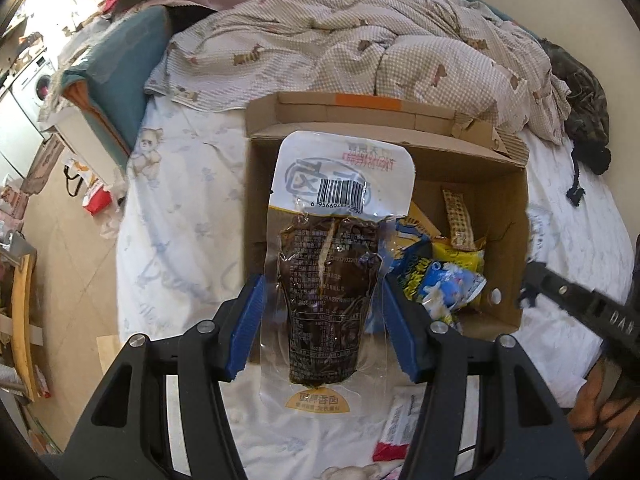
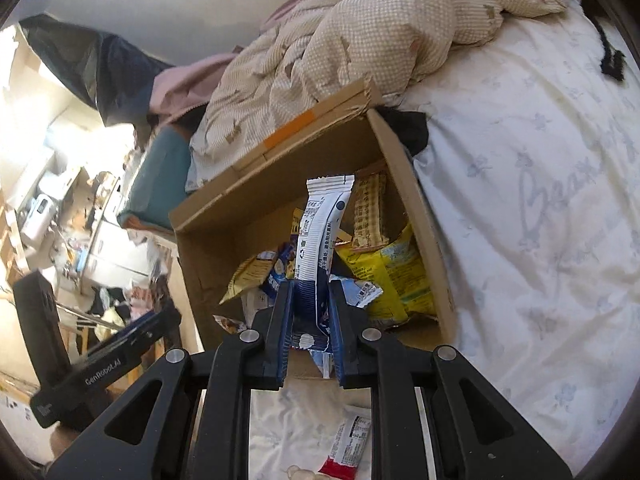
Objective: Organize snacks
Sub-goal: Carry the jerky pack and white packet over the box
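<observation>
My left gripper (image 1: 322, 328) clamps the clear brown-filled pouch (image 1: 332, 280), long axis forward, over the cardboard box (image 1: 500, 216); my right gripper (image 2: 311, 328) clamps a white stick packet (image 2: 320, 236), nearer the box's contents.

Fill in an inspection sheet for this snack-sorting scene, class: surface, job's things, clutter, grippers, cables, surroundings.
Surface: bed sheet, white with a faint print.
Job's things: open box on the sheet, holding several packets; yellow bag inside at its right wall; red-and-white packet on the sheet outside the box.
Clutter: rumpled checked quilt behind the box; dark cloth at the bed's far right.
Grippers: left gripper shut on a clear pouch with dark contents, held above the box; right gripper shut on a white-and-blue stick pack.
Cables: nothing seen.
Surroundings: messy floor to the left; washing machine.
</observation>
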`<action>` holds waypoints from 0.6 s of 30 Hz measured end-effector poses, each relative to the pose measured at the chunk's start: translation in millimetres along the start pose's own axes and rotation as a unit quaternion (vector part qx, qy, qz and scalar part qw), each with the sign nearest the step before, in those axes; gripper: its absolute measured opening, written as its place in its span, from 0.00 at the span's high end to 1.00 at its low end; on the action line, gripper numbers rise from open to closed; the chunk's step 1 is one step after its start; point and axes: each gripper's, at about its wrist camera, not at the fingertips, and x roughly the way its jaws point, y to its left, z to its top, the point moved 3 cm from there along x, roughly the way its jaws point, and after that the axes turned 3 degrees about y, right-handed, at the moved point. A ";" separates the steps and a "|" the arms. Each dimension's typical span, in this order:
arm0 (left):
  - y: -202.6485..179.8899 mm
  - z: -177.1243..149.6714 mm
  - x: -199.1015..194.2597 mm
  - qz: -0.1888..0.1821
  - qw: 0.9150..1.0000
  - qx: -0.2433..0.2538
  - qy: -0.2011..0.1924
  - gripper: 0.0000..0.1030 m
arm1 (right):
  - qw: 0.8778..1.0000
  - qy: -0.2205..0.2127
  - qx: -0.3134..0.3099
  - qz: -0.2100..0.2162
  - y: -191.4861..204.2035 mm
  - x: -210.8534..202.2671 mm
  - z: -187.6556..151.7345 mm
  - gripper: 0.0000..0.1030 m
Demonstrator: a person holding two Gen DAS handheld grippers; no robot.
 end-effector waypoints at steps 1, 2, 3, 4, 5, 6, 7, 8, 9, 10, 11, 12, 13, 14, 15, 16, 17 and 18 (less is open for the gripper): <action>-4.0 1.9 2.8 -0.003 1.000 0.000 0.002 0.47 | 1.000 0.004 0.000 -0.001 -0.2 3.7 0.9 0.82; -8.4 4.1 5.4 -0.005 1.000 0.002 0.003 0.47 | 1.000 0.006 0.001 -0.002 -1.0 6.3 1.0 0.82; -14.8 7.4 9.4 -0.005 1.000 0.006 0.002 0.47 | 1.000 0.009 0.001 -0.004 -1.6 9.4 2.0 0.82; -19.4 9.7 11.7 -0.003 1.000 0.010 0.001 0.47 | 1.000 0.012 0.001 -0.005 -2.4 12.3 3.9 0.82; -24.3 12.2 13.8 0.001 1.000 0.016 -0.003 0.47 | 1.000 0.013 0.001 -0.006 -3.3 14.5 5.0 0.82; -31.6 15.5 16.5 0.006 1.000 0.027 -0.009 0.47 | 1.000 0.016 0.002 -0.008 -4.0 16.8 6.6 0.82; -35.6 18.1 18.3 0.008 0.999 0.033 -0.011 0.47 | 1.000 0.018 0.004 -0.009 -4.2 19.3 9.1 0.82; -40.5 20.8 21.2 0.011 0.999 0.041 -0.012 0.47 | 1.000 0.020 0.008 -0.008 -4.4 21.3 10.1 0.82; -44.0 23.0 24.9 0.013 0.999 0.046 -0.011 0.47 | 1.000 0.023 0.012 -0.005 -5.5 23.0 10.6 0.82; -46.6 25.7 29.1 0.016 0.999 0.048 -0.009 0.47 | 1.000 0.023 0.013 -0.005 -5.0 23.7 10.4 0.81; -48.4 27.7 33.4 0.018 0.999 0.050 -0.006 0.47 | 1.000 0.024 0.014 -0.006 -5.3 24.7 11.1 0.81; -49.4 29.6 38.6 0.022 0.999 0.049 -0.003 0.47 | 1.000 0.025 0.015 -0.005 -5.7 25.6 11.5 0.81; -49.4 30.6 41.4 0.024 0.999 0.046 -0.001 0.47 | 1.000 0.026 0.017 -0.002 -6.3 26.3 12.1 0.81; -49.5 31.7 44.5 0.024 0.999 0.043 0.001 0.47 | 0.999 0.027 0.019 0.000 -6.5 26.6 12.5 0.81; -49.0 32.2 46.9 0.024 0.999 0.040 0.003 0.46 | 0.999 0.027 0.021 0.003 -6.7 26.7 13.0 0.81; -48.5 32.2 48.3 0.022 0.999 0.038 0.003 0.46 | 0.999 0.027 0.024 0.008 -7.2 26.9 13.4 0.80; -48.7 32.6 49.4 0.021 0.999 0.038 0.003 0.46 | 0.999 0.028 0.025 0.012 -7.1 26.8 13.0 0.80; -49.0 32.6 50.4 0.020 0.999 0.038 0.003 0.46 | 0.999 0.028 0.024 0.014 -6.4 26.8 13.0 0.80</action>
